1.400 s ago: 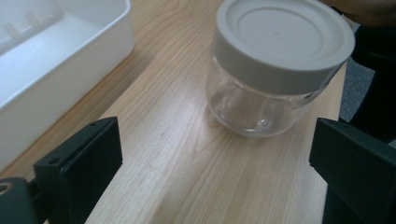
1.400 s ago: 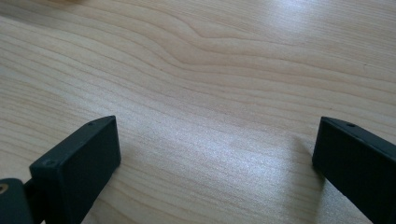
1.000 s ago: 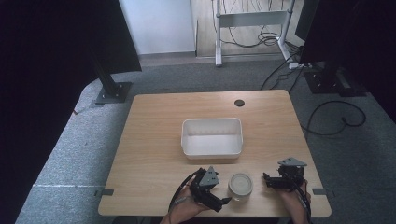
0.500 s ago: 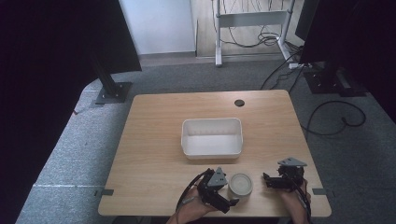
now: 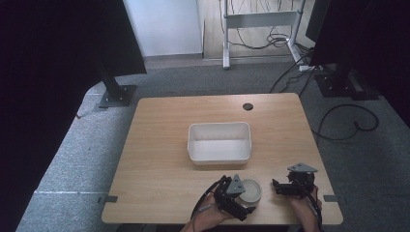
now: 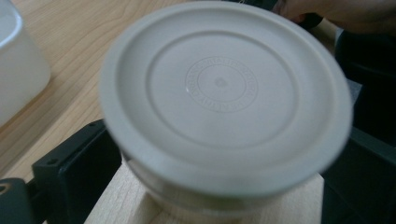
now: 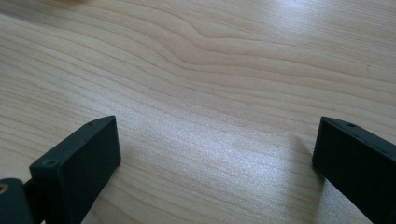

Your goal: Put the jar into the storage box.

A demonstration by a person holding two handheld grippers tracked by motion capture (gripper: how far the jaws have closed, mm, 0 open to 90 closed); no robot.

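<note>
Straddling the round beige-lidded plastic tub (image 6: 224,107) at lower centre, left gripper (image 5: 240,199) spread, not yet pinching; light, slick walls — squeeze below the lid. Right gripper (image 5: 290,187) gapes, idle.

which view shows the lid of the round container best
The left gripper view: the lid sits close up between that tool's black jaws, its concentric rings and embossed centre stamp visible, though slightly blurred. The high view shows the lid as a small pale disc beside the left tool. The right gripper view looks at bare table.
</note>
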